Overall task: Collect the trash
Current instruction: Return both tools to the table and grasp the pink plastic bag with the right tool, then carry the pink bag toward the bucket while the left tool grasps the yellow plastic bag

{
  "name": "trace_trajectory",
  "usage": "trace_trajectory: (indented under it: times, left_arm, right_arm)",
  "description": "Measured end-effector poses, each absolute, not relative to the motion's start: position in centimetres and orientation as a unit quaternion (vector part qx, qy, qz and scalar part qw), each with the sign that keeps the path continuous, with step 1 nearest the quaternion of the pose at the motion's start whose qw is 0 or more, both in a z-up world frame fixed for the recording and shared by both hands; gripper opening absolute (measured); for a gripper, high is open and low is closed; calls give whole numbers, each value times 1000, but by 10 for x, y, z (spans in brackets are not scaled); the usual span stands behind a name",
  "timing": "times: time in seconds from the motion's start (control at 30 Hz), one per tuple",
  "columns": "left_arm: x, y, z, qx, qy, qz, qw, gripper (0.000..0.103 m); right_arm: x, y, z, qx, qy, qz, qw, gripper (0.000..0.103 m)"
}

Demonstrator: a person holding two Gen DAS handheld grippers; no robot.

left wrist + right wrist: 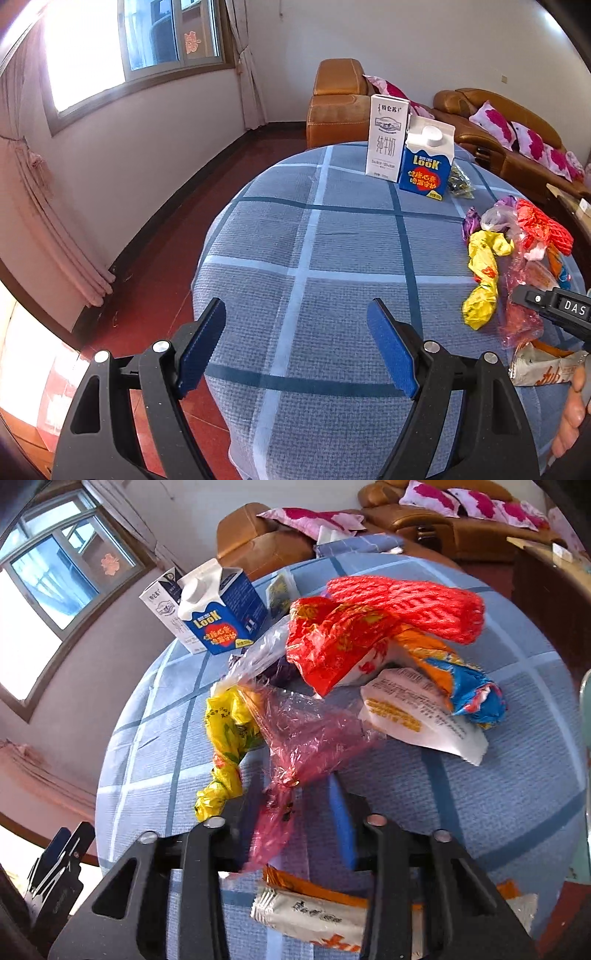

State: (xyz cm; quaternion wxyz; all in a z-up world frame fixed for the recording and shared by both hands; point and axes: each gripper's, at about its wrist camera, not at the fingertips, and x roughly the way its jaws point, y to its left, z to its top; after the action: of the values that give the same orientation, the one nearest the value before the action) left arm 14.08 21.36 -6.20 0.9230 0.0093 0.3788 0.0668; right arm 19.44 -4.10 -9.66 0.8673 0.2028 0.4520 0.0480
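Observation:
A pile of trash lies on the round table with the blue checked cloth (303,236): a yellow wrapper (482,277), a pink plastic bag (306,734), a red foam net (410,605), a red wrapper (328,642) and a white packet (421,716). A white milk carton (386,138) and a blue LOOK carton (428,162) stand at the far side. My left gripper (297,321) is open and empty above bare cloth, left of the pile. My right gripper (295,797) has its jaws around the lower end of the pink bag; whether they pinch it is unclear.
A white and orange packet (314,915) lies on the near table edge under my right gripper. A brown leather sofa (491,122) with pink pillows stands behind the table. A window and pink curtains are on the left wall. Red floor surrounds the table.

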Motion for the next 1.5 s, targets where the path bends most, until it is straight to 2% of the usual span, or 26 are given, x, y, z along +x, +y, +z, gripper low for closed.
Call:
trace_trajectory:
  times: [0.1, 0.13, 0.43, 0.77, 1.07, 1.3, 1.37, 1.43, 1.47, 1.5]
  left_arm:
    - [145, 211, -65, 7, 383, 62, 922, 77]
    - [147, 208, -65, 7, 384, 58, 922, 77]
    - [154, 179, -64, 18, 384, 33, 922, 77]
    - [168, 133, -63, 31, 392, -18, 919, 77]
    - [190, 88, -85, 30, 429, -54, 901, 76]
    - [193, 72, -98, 28, 445, -62, 893, 76]
    - [194, 70, -99, 31, 442, -61, 894, 67]
    - [197, 67, -102, 27, 449, -69, 890, 50]
    - [199, 66, -103, 26, 453, -70, 889, 45]
    - [200, 65, -106, 23, 457, -70, 886, 35]
  right_arm:
    - [191, -40, -91, 197, 446, 67, 870, 8]
    - [189, -40, -88, 189, 443, 69, 873, 7]
    - [174, -49, -72, 173, 419, 85, 887, 7]
    - [155, -64, -25, 167, 340, 103, 920, 7]
    - [132, -93, -32, 118, 338, 44, 933, 7]
    - [122, -123, -33, 131, 325, 6, 937, 7]
    - [120, -129, -33, 136, 323, -1, 937, 7]
    - [118, -134, -32, 136, 321, -5, 937, 7]
    - [117, -136, -32, 131, 318, -10, 939, 7]
    - [114, -137, -30, 126, 315, -15, 941, 7]
